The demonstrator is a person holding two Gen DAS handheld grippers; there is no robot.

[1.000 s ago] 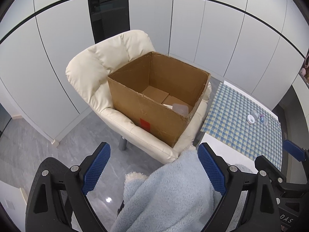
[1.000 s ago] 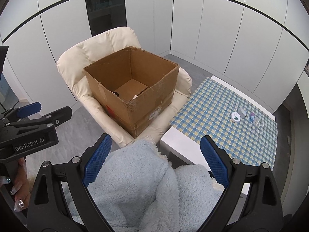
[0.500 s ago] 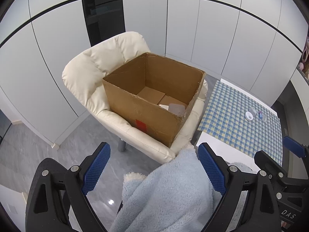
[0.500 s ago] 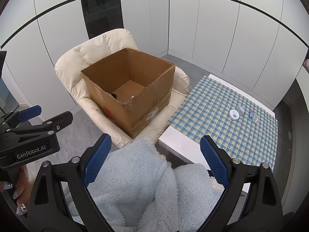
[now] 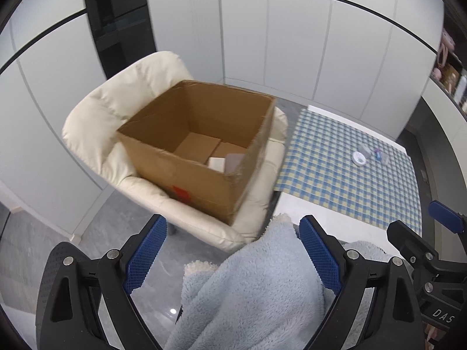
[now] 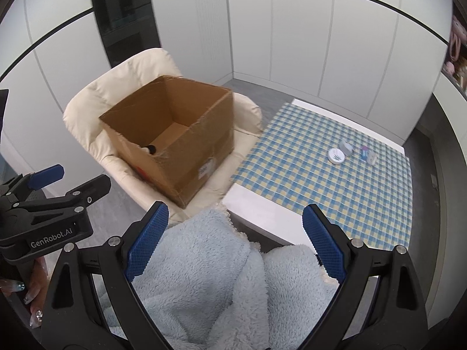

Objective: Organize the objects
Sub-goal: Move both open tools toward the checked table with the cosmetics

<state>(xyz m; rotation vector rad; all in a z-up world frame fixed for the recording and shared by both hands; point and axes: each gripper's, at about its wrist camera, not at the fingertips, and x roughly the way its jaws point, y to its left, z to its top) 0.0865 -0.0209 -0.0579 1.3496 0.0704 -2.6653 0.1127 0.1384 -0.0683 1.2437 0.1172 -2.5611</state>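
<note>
Both tools, left (image 5: 233,258) and right (image 6: 235,246), stood wide around the fleece blanket (image 6: 204,277) (grip unclear), short of the cardboard box (image 5: 198,148), small jars (image 6: 347,151) remaining beyond.

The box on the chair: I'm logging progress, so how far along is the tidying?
Done: a few items lie in the box. In hand: a blue fleece blanket lies between both wide-open grippers, left and right, short of the box. Left: small jars remain on the checked table.

I am looking into a home room; a cream armchair (image 5: 111,134) is sitting by a checked-cloth table (image 6: 335,186); white wall cupboards (image 5: 292,43) are lining it.
</note>
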